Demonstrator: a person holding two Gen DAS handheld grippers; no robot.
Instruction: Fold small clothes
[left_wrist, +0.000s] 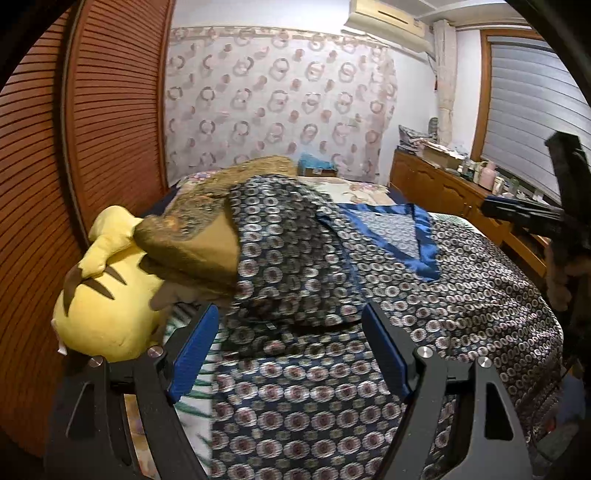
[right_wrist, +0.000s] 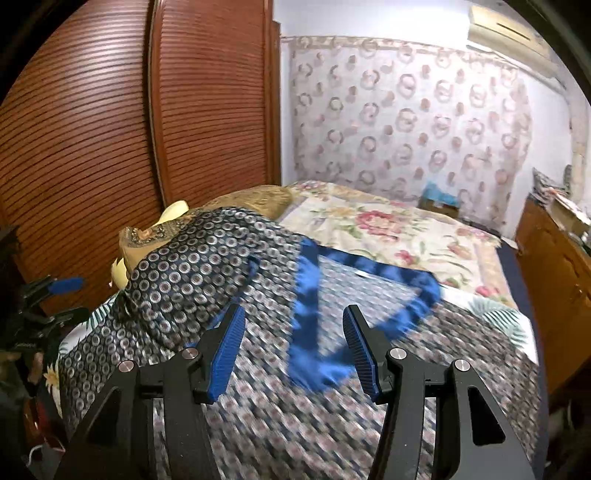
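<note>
Below both grippers' parted, empty fingers (left_wrist: 199, 350) lies the patterned garment (left_wrist: 314, 387), untouched.

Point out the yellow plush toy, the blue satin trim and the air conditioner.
yellow plush toy (left_wrist: 107, 314), left wrist view, on its rounded body.
blue satin trim (right_wrist: 304, 295), right wrist view, on the left band.
air conditioner (left_wrist: 388, 18), left wrist view, on its front panel.

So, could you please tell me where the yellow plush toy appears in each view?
Left wrist view: yellow plush toy large at lower left, beside the louvred wardrobe.
Right wrist view: only a sliver at left of centre, behind the patterned garment.
Shared landmark: the blue satin trim.
</note>
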